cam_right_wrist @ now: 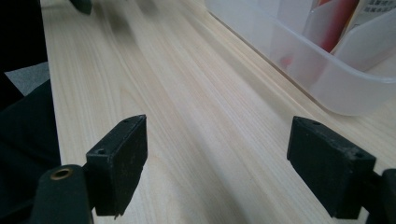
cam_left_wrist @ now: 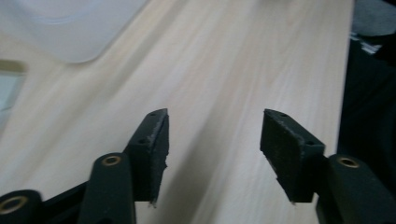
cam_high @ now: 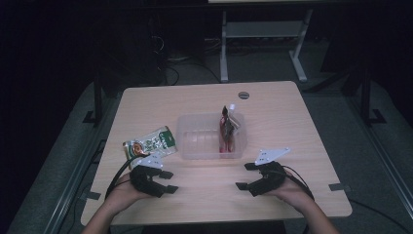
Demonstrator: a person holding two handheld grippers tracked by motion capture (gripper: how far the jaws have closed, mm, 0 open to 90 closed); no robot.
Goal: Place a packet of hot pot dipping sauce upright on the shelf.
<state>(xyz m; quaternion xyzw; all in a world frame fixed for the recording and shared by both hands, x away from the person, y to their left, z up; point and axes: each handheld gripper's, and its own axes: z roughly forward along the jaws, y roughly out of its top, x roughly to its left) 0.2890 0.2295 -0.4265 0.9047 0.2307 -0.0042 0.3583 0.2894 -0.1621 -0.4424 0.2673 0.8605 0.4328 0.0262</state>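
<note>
Table [cam_high: 292, 195]: pale wood, bearing all items. At its middle stands a clear plastic tub [cam_high: 195, 146], with a red packet [cam_high: 226, 129] already upright inside at its right end. A green snack bag [cam_high: 151, 144] lies flat on the table just left of the tub, outside it.

Left gripper [cam_high: 166, 181]: low over the near edge, just beside the green snack bag, jaws parted with bare wood between them; it grasps nothing. Right gripper [cam_high: 247, 176]: near the tub's front right corner, jaws spread wide, likewise empty.

Judgement: the work appears to be packing packets into the tub, with one stowed and one outstanding. The step in hand looks like the approach to the green snack bag. The next move calls for the left gripper to turn towards the bag and get one pad under an edge.

Markings: print shows on both packets; none is legible.
</note>
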